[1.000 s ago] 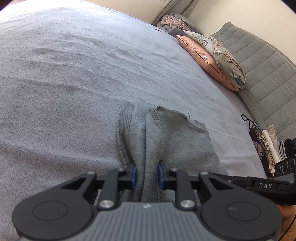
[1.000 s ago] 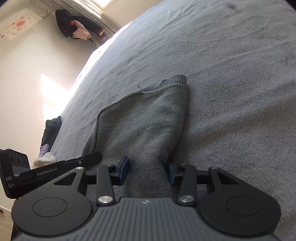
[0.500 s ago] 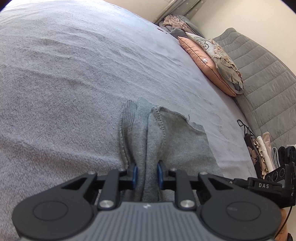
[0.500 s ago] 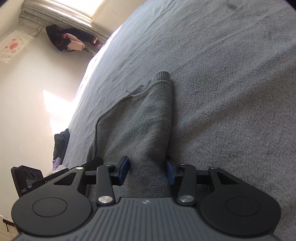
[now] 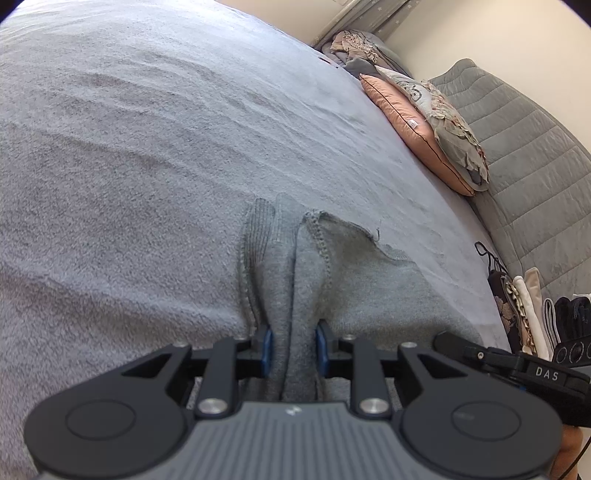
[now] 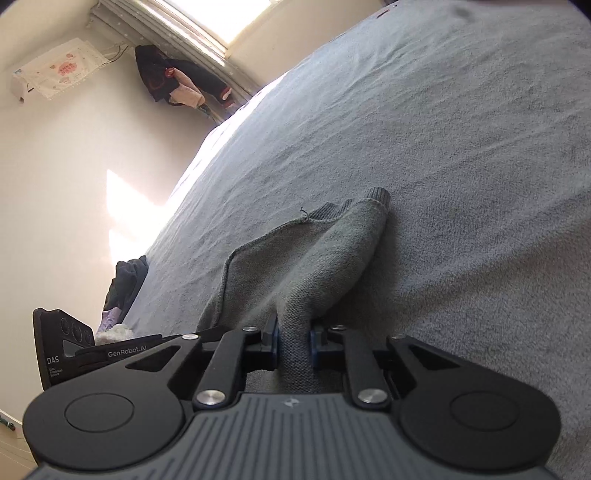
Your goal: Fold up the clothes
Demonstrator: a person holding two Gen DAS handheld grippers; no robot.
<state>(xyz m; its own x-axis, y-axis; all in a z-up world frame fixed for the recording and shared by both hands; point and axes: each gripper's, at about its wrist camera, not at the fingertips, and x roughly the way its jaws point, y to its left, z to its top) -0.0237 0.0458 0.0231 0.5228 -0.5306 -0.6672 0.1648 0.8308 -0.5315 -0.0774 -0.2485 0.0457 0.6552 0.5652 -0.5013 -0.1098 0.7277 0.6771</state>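
A: Starting with the left wrist view, what is the left gripper doing?

B: Its blue-padded fingers are pressing in on a bunched fold of the grey knitted sweater, with only the thickness of the cloth keeping them apart. The sweater is lying on the grey fleecy bed blanket, spreading forward and rightward from the grip, with a ribbed cuff pointing away.

A: Anything else showing there?

B: The other black gripper, marked DAS, is reaching in at the lower right edge. Farther off, a pink satin pillow and a grey ruffled pillow are leaning against a grey quilted headboard. A pile of folded fabrics is sitting at the right.

A: And in the right wrist view?

B: The right gripper is pinching a raised ridge of the same sweater; its fingers are drawn nearly together on the cloth. The knit is rising from the blanket into the grip, while its far ribbed edge is resting on the bed. The left gripper's black body is showing at the lower left, just beside the sweater. Dark clothes are hanging near the bright window.
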